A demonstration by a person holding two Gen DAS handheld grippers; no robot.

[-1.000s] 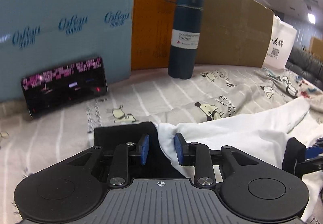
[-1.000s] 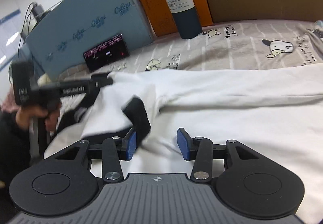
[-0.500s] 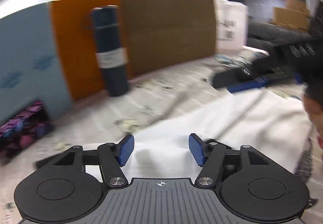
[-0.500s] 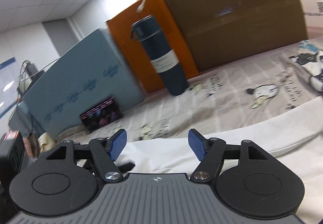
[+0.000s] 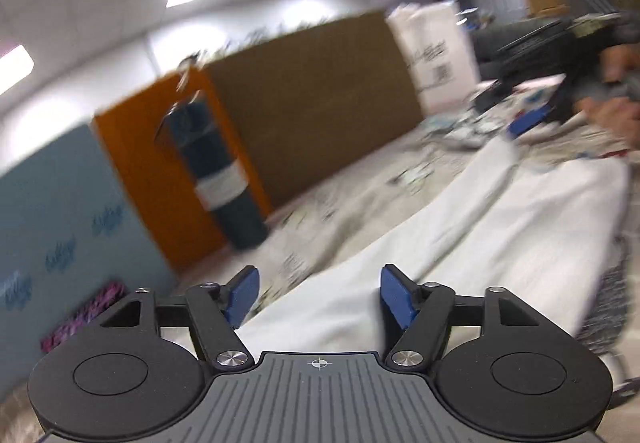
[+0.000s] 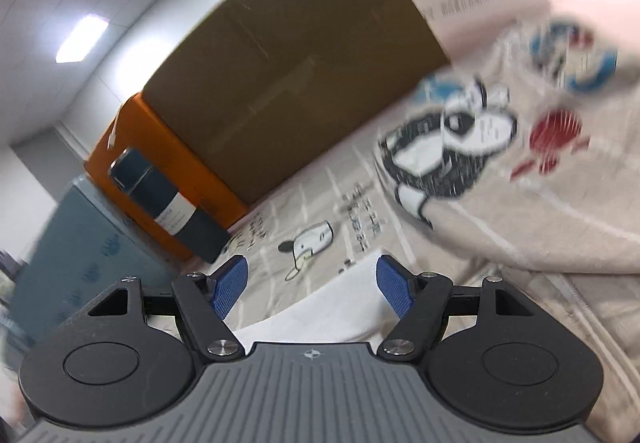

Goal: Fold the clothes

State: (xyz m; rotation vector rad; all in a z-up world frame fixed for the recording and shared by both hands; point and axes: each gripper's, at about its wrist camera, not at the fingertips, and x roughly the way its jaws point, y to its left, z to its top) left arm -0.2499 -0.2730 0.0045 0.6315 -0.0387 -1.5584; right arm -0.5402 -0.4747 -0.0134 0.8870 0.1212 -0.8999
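Left wrist view: our left gripper [image 5: 316, 295] and right gripper [image 6: 310, 285] both gape empty over the white garment [image 5: 500, 243] at lower right — seemingly between grasps.

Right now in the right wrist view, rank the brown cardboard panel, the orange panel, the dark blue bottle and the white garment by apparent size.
1. brown cardboard panel
2. orange panel
3. white garment and dark blue bottle: similar; the garment is partly hidden by the right gripper, so unranked.

A garment [image 5: 500, 239] lies on the printed sheet [image 5: 352, 203], with a flask [image 5: 224, 179] standing behind it against upright boards [image 5: 320, 103].
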